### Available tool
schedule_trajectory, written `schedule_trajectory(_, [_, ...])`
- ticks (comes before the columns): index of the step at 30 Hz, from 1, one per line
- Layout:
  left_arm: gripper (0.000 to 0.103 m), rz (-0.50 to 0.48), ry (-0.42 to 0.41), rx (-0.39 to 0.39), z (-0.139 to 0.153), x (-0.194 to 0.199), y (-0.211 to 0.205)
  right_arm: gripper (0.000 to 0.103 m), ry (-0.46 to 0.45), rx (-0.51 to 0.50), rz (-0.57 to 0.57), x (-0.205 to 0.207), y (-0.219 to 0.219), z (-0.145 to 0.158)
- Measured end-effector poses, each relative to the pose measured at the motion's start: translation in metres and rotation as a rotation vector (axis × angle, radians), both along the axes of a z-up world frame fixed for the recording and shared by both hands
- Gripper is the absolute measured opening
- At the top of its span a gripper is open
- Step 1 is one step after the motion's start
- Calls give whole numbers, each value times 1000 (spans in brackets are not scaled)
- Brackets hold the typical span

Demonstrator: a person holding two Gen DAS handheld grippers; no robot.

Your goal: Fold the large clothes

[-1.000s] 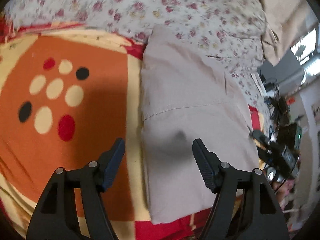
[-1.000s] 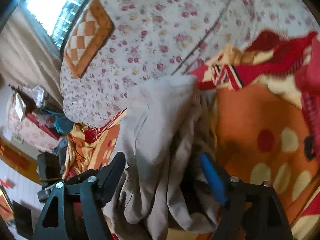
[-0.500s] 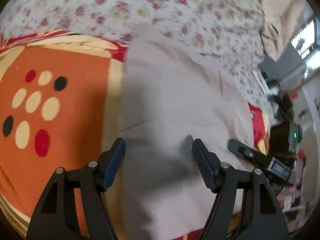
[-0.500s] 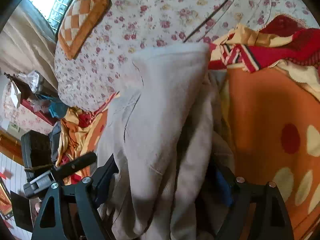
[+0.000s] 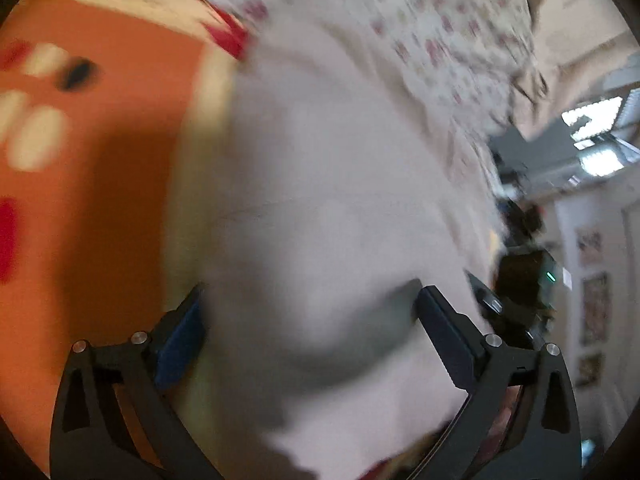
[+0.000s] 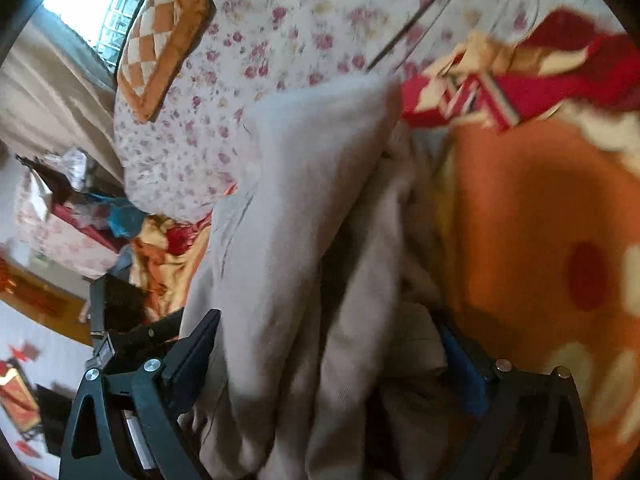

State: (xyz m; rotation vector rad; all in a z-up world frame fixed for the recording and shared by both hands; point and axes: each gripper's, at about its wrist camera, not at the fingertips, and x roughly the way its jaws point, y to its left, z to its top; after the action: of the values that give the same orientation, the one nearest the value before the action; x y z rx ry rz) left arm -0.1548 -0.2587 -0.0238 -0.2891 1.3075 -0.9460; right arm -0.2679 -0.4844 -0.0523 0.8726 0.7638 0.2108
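A beige garment (image 5: 328,184) lies folded on an orange blanket (image 5: 100,200) with pale, red and black dots. My left gripper (image 5: 310,328) hangs low over the garment's near end, its jaws opening wide. One finger is at the cloth's left edge, the other over its right part, and neither presses on it. In the right wrist view the same garment (image 6: 312,184) shows as bunched, stacked layers. My right gripper (image 6: 328,320) straddles that bunch, jaws opening, with the blue-padded right finger partly hidden by the cloth.
A floral quilt (image 6: 300,20) rises behind the garment, with an orange checked cushion (image 6: 160,40) on it. A red and cream blanket fold (image 6: 520,92) lies at the far right. Dark equipment with a green light (image 5: 550,276) and room clutter sit beyond the bed edge.
Both grippers have sunk closer to the garment and spread their jaws wider. The left one shifted from the cloth's left edge to over its middle. The picture is now blurred.
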Motion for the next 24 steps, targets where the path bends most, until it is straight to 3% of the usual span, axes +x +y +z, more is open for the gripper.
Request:
schedule_trajectory(2, [66,-18,-11,-9,9,-1,-5,69,-8,73,10,4,0,-4])
schedule_trajectory(3, [60,-20,4,-21,14,-1,-5,54,-28,157,35,5,0,-5])
schedule_trajectory(5, [41,-18,-1,-44,31,0,2,50,-37,182,35,4,4,1])
schedule_trajectory(7, [40,-31,-53,-63,55,-7,12,49,-58,157,64,1,15,16])
schedule_trajectory(11, [40,-60,-139,-54,91,-30,41,48,-147,231,150,-13,31,42])
schedule_trajectory(14, [40,-57,-135,22,73,-45,53,48,-144,177,174,-26,44,44])
schedule_trajectory(16, [40,-67,-128,138,46,-54,54,48,-76,101,144,-31,48,32])
schedule_trajectory(18, [46,-52,-135,193,33,-59,55,49,21,93,93,-36,40,10])
schedule_trajectory(21, [49,-10,-211,217,51,-64,55,50,27,133,24,-52,27,7])
schedule_trajectory(24, [56,27,-290,255,67,-62,46,50,-16,-19,-17,-66,29,44])
